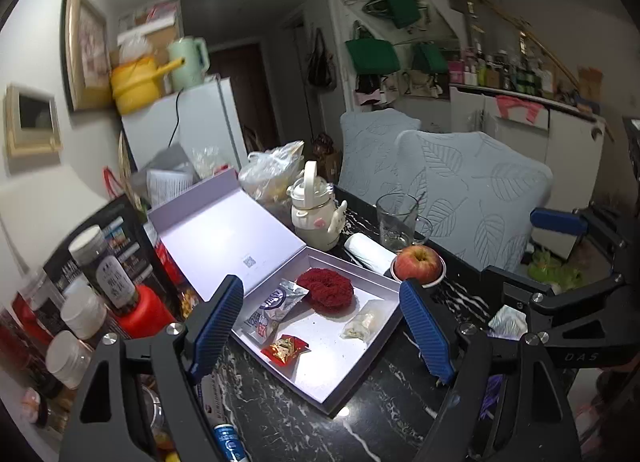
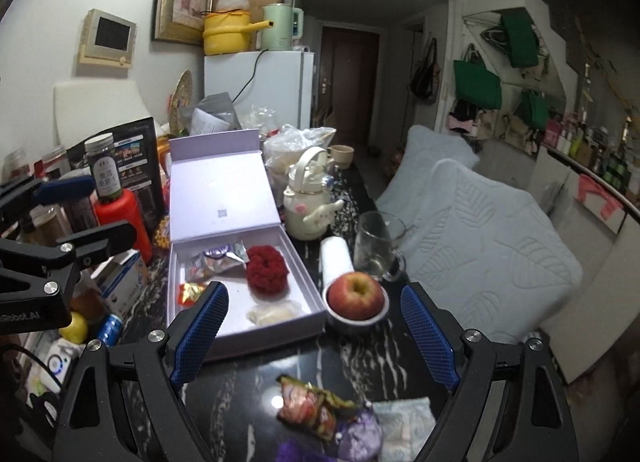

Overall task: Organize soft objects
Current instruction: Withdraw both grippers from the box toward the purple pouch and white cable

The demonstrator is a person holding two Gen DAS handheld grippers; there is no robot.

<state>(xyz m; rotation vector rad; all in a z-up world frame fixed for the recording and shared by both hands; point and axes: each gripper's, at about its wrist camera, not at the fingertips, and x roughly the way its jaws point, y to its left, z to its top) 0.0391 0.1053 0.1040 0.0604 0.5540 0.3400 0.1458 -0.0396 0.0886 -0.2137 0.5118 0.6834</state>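
An open lavender box (image 1: 332,346) lies on the dark marble table. In it are a red fluffy scrunchie (image 1: 326,294), a silver snack packet (image 1: 276,302), a red-gold candy (image 1: 285,349) and a clear bag of pale bits (image 1: 360,324). My left gripper (image 1: 322,328) hovers open above the box with nothing between its fingers. My right gripper (image 2: 313,338) is open too, over bare table beside the box (image 2: 240,318). Below it lie a crumpled snack wrapper (image 2: 312,406), a purple fuzzy item (image 2: 360,434) and a pale folded cloth (image 2: 408,426).
An apple (image 2: 356,296) in a white bowl, a rolled white towel (image 2: 336,262), a glass mug (image 2: 376,246) and a cream bottle (image 2: 306,205) stand right of the box. Jars and a red bottle (image 1: 140,314) crowd the left. Cushioned chairs (image 1: 472,197) flank the table's right edge.
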